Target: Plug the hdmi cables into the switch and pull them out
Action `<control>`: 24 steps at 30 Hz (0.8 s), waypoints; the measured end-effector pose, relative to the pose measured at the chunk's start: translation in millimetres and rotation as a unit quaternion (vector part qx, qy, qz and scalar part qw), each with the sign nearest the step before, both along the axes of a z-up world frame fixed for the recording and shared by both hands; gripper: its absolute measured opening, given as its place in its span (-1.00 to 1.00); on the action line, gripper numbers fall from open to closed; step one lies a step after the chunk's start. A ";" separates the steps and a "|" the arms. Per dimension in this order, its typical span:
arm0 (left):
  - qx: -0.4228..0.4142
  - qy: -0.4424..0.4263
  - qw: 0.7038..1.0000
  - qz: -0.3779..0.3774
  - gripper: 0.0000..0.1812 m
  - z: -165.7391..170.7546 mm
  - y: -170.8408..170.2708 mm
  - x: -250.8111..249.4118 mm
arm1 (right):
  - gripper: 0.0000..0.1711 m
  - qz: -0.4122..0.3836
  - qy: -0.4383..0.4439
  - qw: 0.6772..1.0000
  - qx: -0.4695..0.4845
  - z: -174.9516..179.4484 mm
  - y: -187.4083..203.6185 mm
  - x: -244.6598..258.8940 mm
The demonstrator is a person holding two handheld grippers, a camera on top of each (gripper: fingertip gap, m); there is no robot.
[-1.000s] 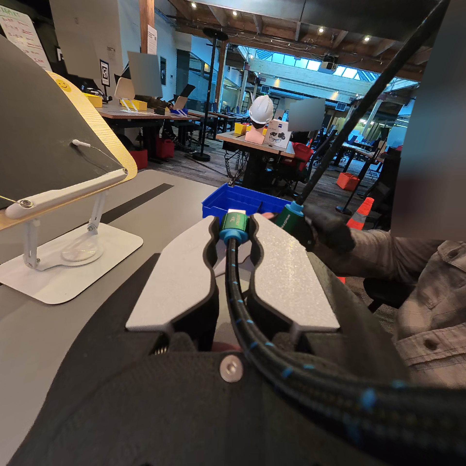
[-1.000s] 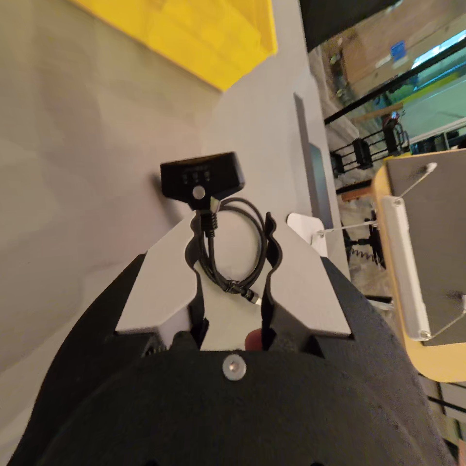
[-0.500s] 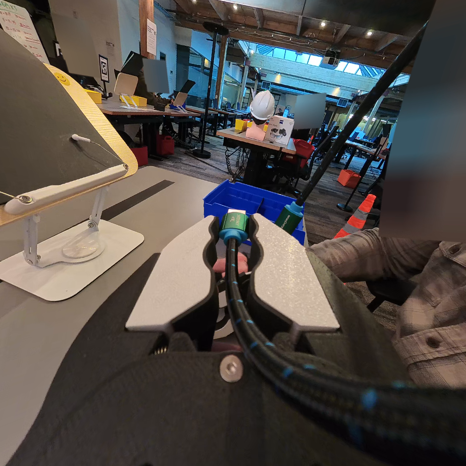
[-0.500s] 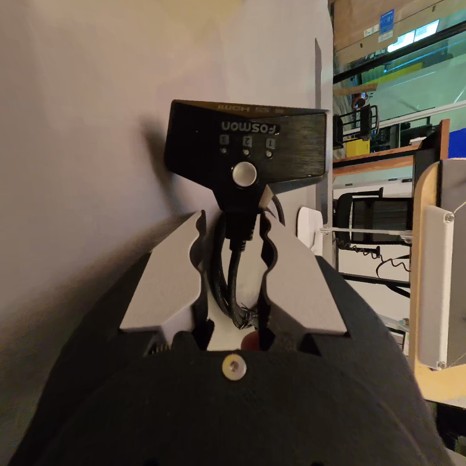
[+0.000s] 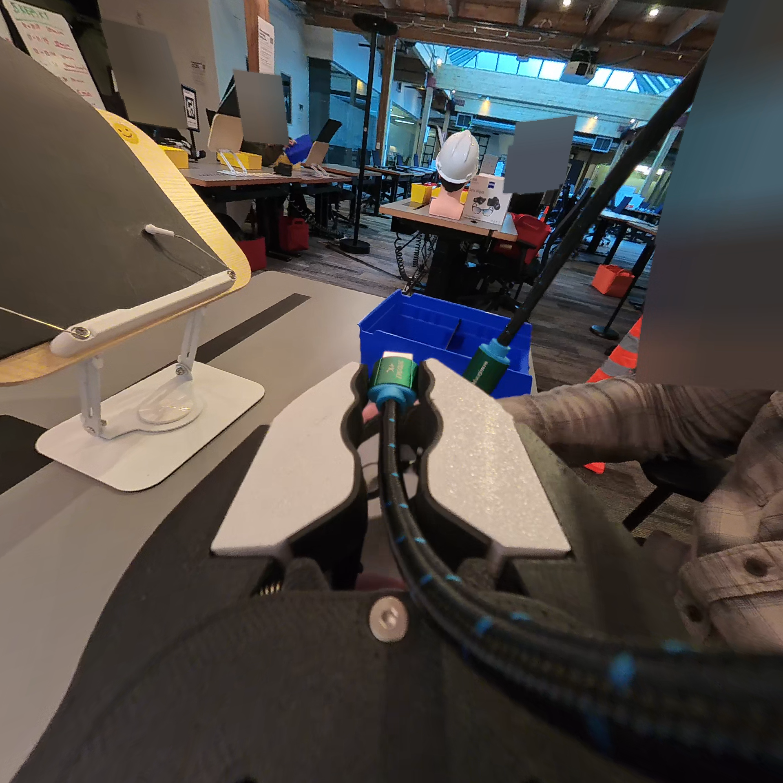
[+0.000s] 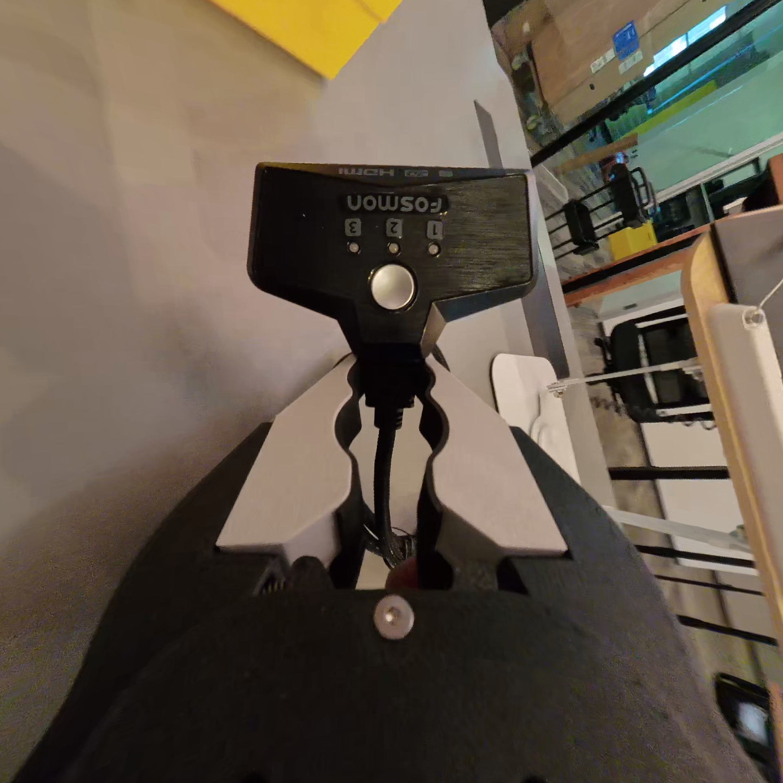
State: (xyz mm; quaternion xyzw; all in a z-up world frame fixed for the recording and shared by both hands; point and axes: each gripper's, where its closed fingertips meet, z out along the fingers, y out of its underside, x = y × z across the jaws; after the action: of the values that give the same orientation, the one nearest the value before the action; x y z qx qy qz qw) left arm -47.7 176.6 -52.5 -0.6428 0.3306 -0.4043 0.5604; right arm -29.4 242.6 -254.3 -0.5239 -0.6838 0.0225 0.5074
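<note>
Blue bin (image 5: 445, 334) on grey table (image 5: 271, 339), white stand (image 5: 144, 432), yellow bin (image 6: 313, 29).

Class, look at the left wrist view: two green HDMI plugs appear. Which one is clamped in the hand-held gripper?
The nearer green plug, pinched between the left hand-held gripper fingertips, metal tip forward. The other green plug hangs over the blue bin.

The switch (image 6: 390, 241) showed a brushed, faintly glossy black face with a polished metal button at its six o'clock. The HDMI plug (image 5: 392, 373) had a satin green metallic shell, and its cable (image 5: 394, 478) wore rough black braided cloth flecked with blue. The left hand-held gripper (image 5: 392, 381) had grainy matt grey fingers (image 5: 478, 462). The bench (image 5: 76, 546) looked smooth and matt grey; the bin (image 5: 428, 334) at twelve o'clock was glossy blue plastic.
</note>
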 end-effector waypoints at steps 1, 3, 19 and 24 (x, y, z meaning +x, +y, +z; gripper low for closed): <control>0.002 0.005 1.000 0.002 -0.77 -0.9 0.6 -0.3 | -0.76 0.004 0.012 1.000 -0.015 6.1 -0.3 2.9; 0.008 0.021 1.000 0.007 -0.77 -3.7 1.5 -0.3 | -0.76 0.028 0.030 0.998 -0.040 18.4 -4.7 7.9; 0.086 0.138 0.987 -0.002 -0.77 -17.4 -10.8 13.0 | -0.76 0.119 0.030 0.977 -0.172 77.9 -20.5 44.6; 0.119 0.176 0.977 0.003 -0.76 -22.6 -12.9 19.2 | -0.76 0.132 0.007 0.971 -0.197 83.5 -28.8 48.6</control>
State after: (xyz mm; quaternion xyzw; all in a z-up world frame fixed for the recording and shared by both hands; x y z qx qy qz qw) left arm -28.6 163.7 -75.1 -0.6335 0.4681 -0.2410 0.5671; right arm 19.2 213.8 -170.8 -0.5183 -0.7256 0.2274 0.3913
